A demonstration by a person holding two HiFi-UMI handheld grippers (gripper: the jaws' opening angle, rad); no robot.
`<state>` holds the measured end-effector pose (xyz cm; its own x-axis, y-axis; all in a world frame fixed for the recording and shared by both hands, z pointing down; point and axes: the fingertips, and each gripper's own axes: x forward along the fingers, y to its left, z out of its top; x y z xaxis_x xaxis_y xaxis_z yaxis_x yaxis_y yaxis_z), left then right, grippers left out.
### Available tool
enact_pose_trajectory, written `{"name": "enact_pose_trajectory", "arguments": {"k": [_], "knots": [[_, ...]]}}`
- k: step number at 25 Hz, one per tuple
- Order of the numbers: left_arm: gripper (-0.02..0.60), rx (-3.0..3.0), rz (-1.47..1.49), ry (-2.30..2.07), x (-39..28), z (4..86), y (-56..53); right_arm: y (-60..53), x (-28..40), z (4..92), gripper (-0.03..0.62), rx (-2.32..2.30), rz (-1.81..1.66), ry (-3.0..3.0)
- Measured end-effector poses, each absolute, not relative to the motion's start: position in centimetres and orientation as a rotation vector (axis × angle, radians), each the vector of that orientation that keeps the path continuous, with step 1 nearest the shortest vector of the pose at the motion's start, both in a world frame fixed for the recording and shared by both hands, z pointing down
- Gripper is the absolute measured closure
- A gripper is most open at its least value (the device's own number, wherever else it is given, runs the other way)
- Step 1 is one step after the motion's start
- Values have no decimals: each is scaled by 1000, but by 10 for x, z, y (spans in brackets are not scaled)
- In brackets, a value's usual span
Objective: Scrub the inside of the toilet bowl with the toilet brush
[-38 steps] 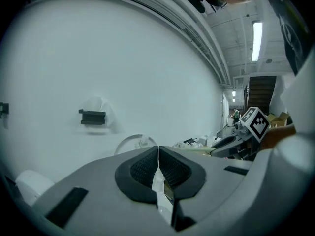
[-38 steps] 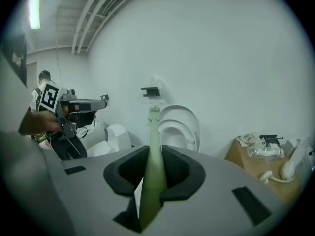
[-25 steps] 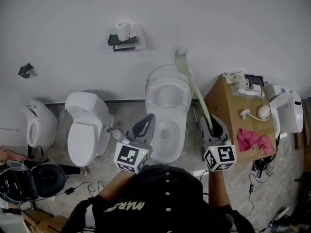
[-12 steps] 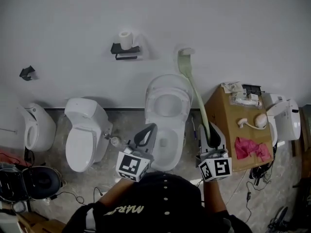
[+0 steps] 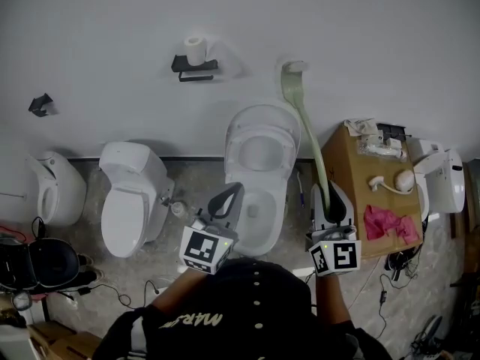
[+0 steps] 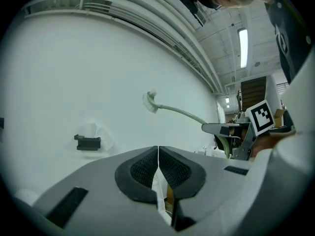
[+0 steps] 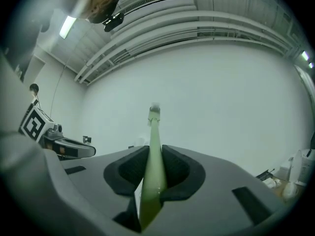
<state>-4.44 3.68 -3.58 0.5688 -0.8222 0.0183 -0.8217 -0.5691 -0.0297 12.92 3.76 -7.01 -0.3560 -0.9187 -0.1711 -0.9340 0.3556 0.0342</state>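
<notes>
Holding the toilet brush tight by its green handle, the right gripper points it up at the wall. The left gripper is closed, empty. The toilet bowl below is not being scrubbed yet.

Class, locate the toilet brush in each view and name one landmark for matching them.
Head view: toilet brush right of centre, rising from the right gripper to the wall.
Left gripper view: just right of centre, head pointing left.
Right gripper view: dead centre, clamped between the jaws.
Shared landmark: the wall-mounted paper holder, left of the brush head in head and left gripper views.
</notes>
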Motion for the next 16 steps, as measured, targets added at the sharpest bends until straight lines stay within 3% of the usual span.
{"name": "enact_pose_trajectory", "arguments": {"k": [16], "knots": [[554, -2756, -66, 1444, -37, -34, 25, 27, 127, -67, 497, -1681, 194, 2523]]}}
